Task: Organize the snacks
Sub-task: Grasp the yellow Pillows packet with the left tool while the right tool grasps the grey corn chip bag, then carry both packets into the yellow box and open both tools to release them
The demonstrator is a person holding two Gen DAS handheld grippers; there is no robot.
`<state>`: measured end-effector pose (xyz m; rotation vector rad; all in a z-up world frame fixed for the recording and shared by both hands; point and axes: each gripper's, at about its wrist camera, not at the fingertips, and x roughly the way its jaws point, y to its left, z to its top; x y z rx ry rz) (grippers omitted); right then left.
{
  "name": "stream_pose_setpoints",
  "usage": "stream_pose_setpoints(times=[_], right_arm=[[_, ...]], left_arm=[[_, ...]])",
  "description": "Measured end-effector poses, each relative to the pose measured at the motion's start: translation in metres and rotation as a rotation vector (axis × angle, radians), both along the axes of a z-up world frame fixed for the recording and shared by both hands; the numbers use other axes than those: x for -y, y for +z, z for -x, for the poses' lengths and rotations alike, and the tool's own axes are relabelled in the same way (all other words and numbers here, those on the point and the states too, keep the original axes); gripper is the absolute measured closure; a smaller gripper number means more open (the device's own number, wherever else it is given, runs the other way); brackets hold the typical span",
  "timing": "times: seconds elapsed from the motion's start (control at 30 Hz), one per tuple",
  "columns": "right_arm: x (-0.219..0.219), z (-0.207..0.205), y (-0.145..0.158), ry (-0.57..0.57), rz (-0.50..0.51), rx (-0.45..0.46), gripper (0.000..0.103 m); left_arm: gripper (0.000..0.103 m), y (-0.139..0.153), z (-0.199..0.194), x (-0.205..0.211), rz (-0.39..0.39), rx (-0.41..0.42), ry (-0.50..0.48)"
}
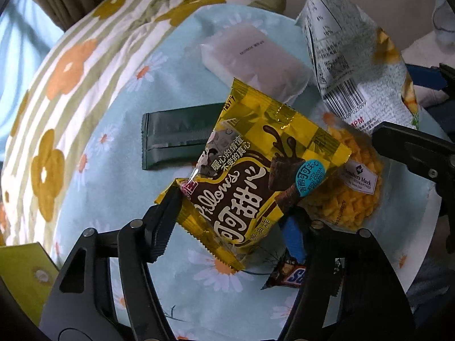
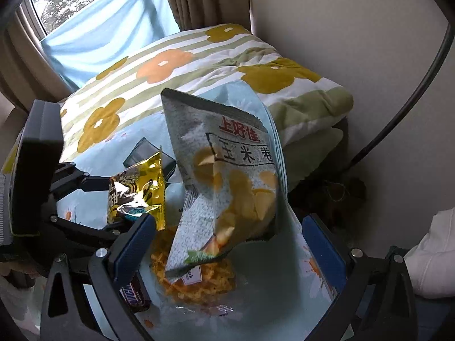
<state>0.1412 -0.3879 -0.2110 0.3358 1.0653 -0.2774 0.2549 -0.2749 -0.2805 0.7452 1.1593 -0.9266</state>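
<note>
My left gripper [image 1: 236,213] is shut on a yellow-and-brown cocoa pillows packet [image 1: 256,176] and holds it above the round table; the packet also shows in the right wrist view [image 2: 136,190]. A grey corn-roll chip bag [image 2: 227,179] is in mid-air between the wide-open blue fingers [image 2: 133,244] of my right gripper [image 2: 227,244], blurred, touching neither pad; it appears at the upper right of the left wrist view [image 1: 349,56]. Below lie a clear bag of orange snacks [image 1: 349,190], also seen in the right wrist view [image 2: 193,278], and a Snickers bar [image 1: 290,275].
The table has a light blue daisy cloth [image 1: 119,147]. On it lie a dark green packet [image 1: 173,139] and a pale pink wrapped packet [image 1: 253,59]. A flowered quilt [image 2: 176,62] is behind the table. A yellow-green box [image 1: 22,278] stands at the left edge.
</note>
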Motion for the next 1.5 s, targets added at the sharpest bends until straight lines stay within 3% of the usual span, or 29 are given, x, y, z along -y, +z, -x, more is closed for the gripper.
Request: stream_pose_setpoints(times=[0.33, 0.4, 0.53, 0.87, 1.13, 1.2, 1.23, 1.3, 1.5], right_arm=[[0.004, -0.008, 0.001, -0.007, 0.019, -0.010, 0.001], [0.004, -0.009, 0.002, -0.005, 0.018, -0.008, 0.005], [0.002, -0.015, 0.002, 0.010, 0.023, -0.014, 0.013], [-0.003, -0.030, -0.007, 0.039, 0.044, -0.027, 0.015], [-0.008, -0.039, -0.016, 0.083, 0.165, -0.071, 0.028], [-0.009, -0.039, -0.016, 0.089, 0.174, -0.071, 0.032], [-0.009, -0.038, -0.016, 0.091, 0.178, -0.073, 0.042], [-0.009, -0.038, -0.015, 0.101, 0.165, -0.066, 0.048], [-0.013, -0.034, -0.004, 0.115, 0.149, -0.039, 0.054]], left_arm=[[0.055, 0.008, -0.004, -0.008, 0.034, -0.007, 0.021], [0.059, 0.012, -0.005, -0.011, 0.041, -0.004, 0.036], [0.061, 0.017, -0.008, -0.018, 0.062, -0.009, 0.074], [0.062, 0.029, -0.015, -0.034, 0.098, -0.016, 0.150], [0.063, 0.035, -0.018, -0.047, 0.112, -0.019, 0.196], [0.063, 0.037, -0.019, -0.049, 0.118, -0.019, 0.203], [0.063, 0.038, -0.019, -0.049, 0.120, -0.016, 0.205], [0.063, 0.042, -0.018, -0.050, 0.127, -0.010, 0.211], [0.063, 0.057, -0.016, -0.057, 0.153, 0.004, 0.238]])
